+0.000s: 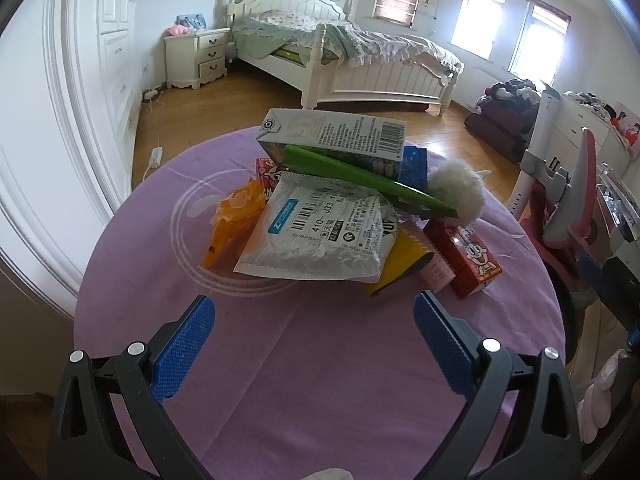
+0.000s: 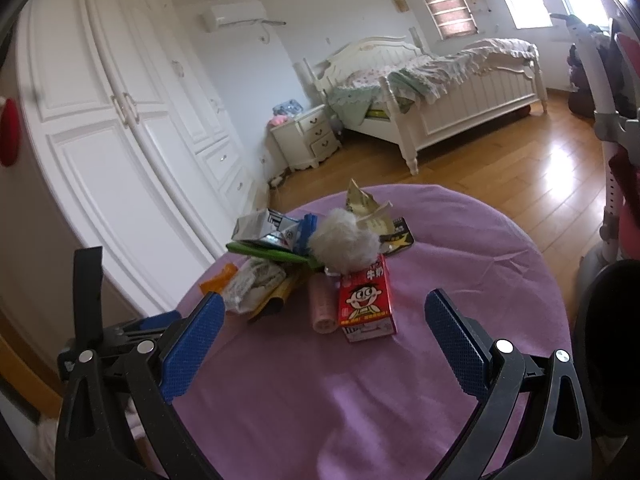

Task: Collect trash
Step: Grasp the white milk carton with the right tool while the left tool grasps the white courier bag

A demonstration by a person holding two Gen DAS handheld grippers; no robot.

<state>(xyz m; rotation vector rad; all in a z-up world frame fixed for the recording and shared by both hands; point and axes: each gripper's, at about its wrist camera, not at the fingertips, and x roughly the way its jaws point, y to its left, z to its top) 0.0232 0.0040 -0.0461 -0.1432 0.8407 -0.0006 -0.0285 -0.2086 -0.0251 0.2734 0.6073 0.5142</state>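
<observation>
While both grippers, left (image 1: 314, 322) and right (image 2: 325, 320), hang spread and empty, litter sits heaped mid-table on the purple cloth (image 1: 320, 380); the white courier pouch (image 1: 320, 232) looks light, crinkly and best pinched at its near edge.

Beyond my purple tablecloth (image 1: 320, 360): white bed (image 1: 360, 68) across the wood floor (image 2: 520, 168). Nightstand (image 1: 198, 56) just beside its headboard, wardrobe (image 2: 120, 120) further along that wall, air conditioner (image 2: 236, 14) above, windows (image 1: 480, 20) past the bed's foot.
</observation>
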